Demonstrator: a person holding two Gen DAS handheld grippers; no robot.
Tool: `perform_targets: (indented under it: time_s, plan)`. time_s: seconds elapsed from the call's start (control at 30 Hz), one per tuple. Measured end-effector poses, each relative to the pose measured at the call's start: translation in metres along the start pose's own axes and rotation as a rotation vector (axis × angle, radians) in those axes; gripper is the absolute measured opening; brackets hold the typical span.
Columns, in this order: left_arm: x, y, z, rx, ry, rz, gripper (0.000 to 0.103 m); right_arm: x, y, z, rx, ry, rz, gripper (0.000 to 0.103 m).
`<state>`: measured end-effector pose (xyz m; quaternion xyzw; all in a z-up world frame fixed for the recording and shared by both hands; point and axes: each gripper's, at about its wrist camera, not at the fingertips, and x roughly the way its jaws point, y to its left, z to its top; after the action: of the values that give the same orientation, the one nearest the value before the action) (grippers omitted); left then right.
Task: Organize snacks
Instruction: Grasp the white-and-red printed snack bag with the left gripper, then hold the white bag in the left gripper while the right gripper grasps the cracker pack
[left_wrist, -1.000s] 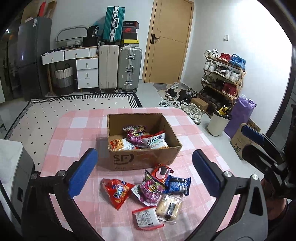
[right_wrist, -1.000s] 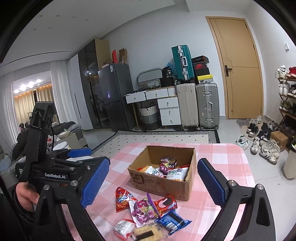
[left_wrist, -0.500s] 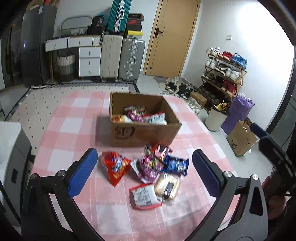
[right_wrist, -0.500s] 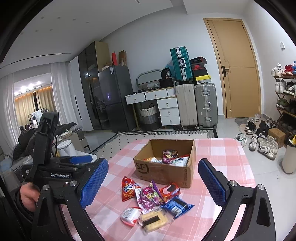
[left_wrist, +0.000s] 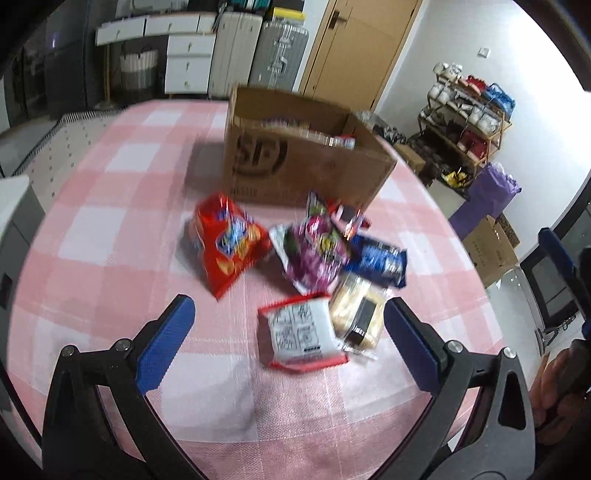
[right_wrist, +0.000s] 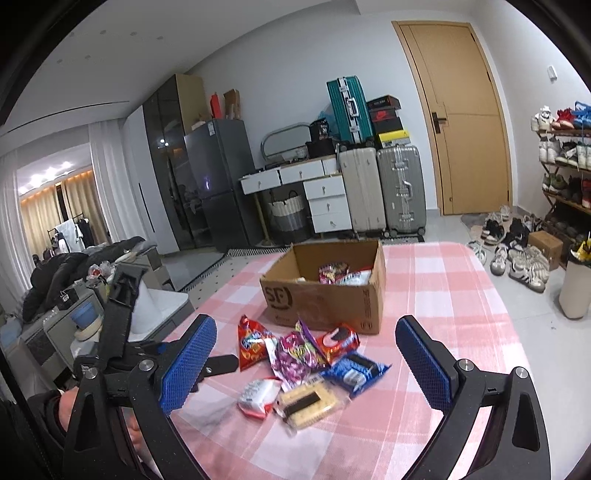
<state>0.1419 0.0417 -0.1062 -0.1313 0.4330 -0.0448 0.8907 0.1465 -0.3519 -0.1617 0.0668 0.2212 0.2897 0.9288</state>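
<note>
Both the left gripper and right gripper hang wide open holding nothing over the pink checked tablecloth, loose snack packets piled just ahead at 12 o'clock, then the SF cardboard box with more snacks behind them.

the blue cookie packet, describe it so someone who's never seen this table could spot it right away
On the pink checked tablecloth, a loose pile of snacks lies in front of the cardboard box. The blue cookie packet sits at the pile's right edge, beside the purple bag. It is the only blue wrapper there.
</note>
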Motion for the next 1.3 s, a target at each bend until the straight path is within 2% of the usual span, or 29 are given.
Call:
perform_targets:
  time_s: [0.33, 0.5, 0.7, 0.77, 0.8, 0.83, 0.9, 0.93, 1.3]
  plan:
    - [0.054, 0.006, -0.017, -0.013, 0.087, 0.009, 0.102, 0.021, -0.019, -0.026, 0.048, 0.064, -0.011, 0.099]
    - [0.073, 0.007, -0.019, -0.017, 0.108, 0.012, 0.102, 0.032, -0.03, -0.037, 0.071, 0.095, -0.027, 0.099]
    - [0.089, -0.005, -0.022, 0.014, 0.115, 0.008, 0.096, 0.036, -0.031, -0.045, 0.065, 0.11, -0.029, 0.099]
    - [0.091, -0.007, -0.021, 0.019, 0.104, 0.007, 0.089, 0.037, -0.032, -0.048, 0.068, 0.114, -0.031, 0.099]
    - [0.091, -0.008, -0.02, 0.023, 0.096, -0.007, 0.069, 0.038, -0.032, -0.049, 0.072, 0.117, -0.029, 0.099]
    - [0.092, -0.008, -0.02, 0.026, 0.096, -0.027, 0.042, 0.039, -0.033, -0.05, 0.074, 0.119, -0.029, 0.099]
    - [0.096, -0.01, -0.018, 0.052, 0.126, -0.091, 0.041, 0.039, -0.033, -0.052, 0.078, 0.122, -0.029, 0.099]
    - [0.097, -0.011, -0.017, 0.059, 0.128, -0.099, 0.04, 0.04, -0.034, -0.053, 0.079, 0.126, -0.028, 0.099]
    - [0.095, -0.013, -0.013, 0.052, 0.102, -0.099, 0.04, 0.049, -0.031, -0.062, 0.083, 0.167, -0.029, 0.099]
